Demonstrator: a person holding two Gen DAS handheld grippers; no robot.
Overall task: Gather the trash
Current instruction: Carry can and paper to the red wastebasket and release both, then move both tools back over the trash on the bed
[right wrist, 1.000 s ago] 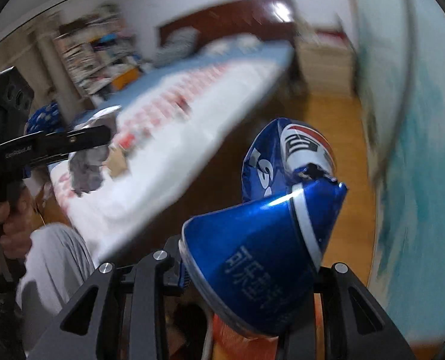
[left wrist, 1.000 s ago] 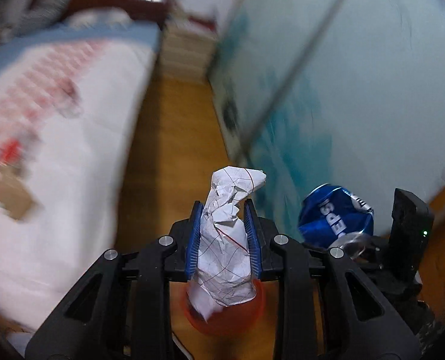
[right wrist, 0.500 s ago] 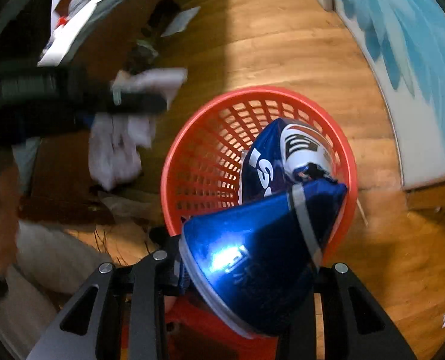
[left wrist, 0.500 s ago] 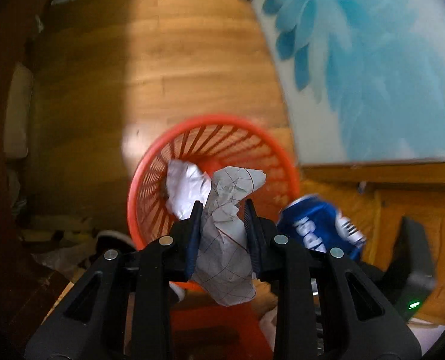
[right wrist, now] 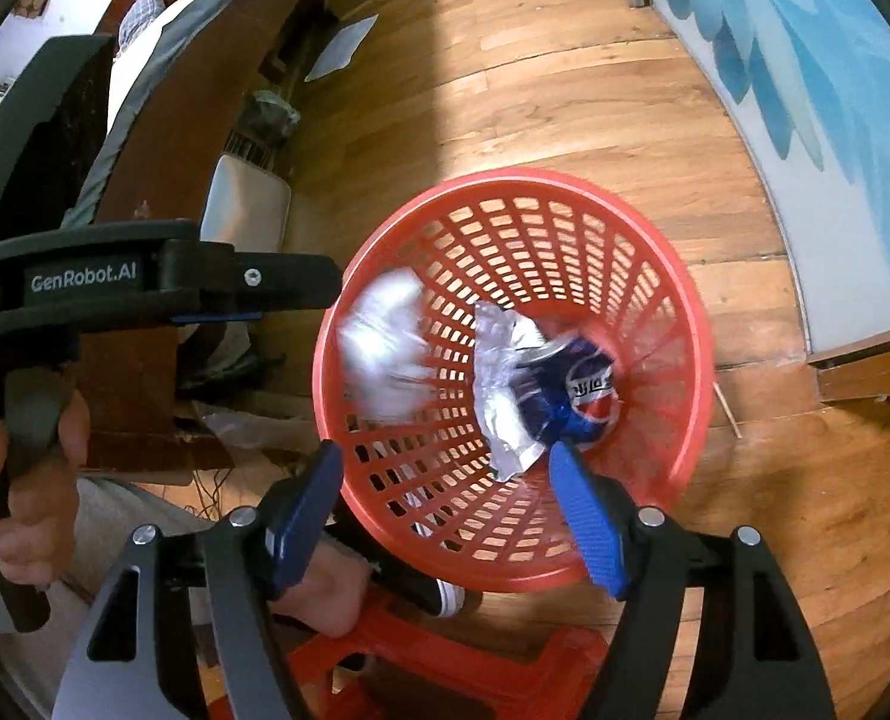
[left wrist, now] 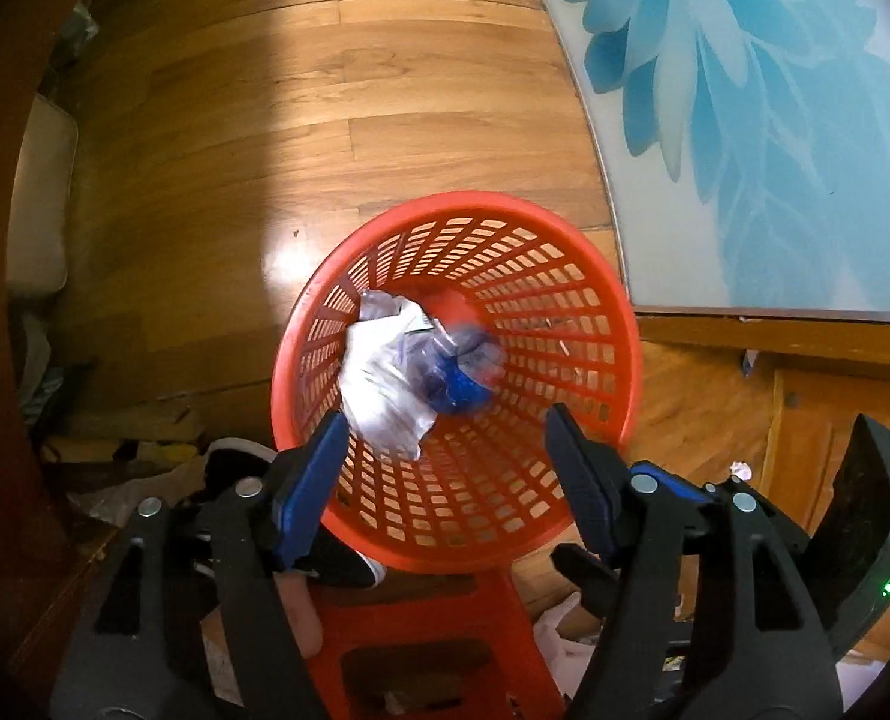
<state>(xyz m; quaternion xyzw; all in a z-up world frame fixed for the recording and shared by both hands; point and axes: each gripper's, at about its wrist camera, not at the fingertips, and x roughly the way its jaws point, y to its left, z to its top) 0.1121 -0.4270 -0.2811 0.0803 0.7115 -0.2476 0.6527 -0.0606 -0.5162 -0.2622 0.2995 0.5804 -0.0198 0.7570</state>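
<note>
Blue crushed can (right wrist: 565, 390) inside red basket (right wrist: 679, 300), long axis pointing right.

Open basket mouth, crowded edges

The basket (left wrist: 571, 276) mouth gapes wide; bare floor (left wrist: 301, 90) lies far, a wall (right wrist: 835, 138) blocks right, a stool (left wrist: 439, 624) near.

1. The left gripper (left wrist: 445, 480) has black arms, silver screws and ribbed blue pads (left wrist: 310, 489).
2. The right gripper (right wrist: 445, 516) looks alike.
3. A bare-skinned hand (right wrist: 31, 480) wears a ring.
</note>
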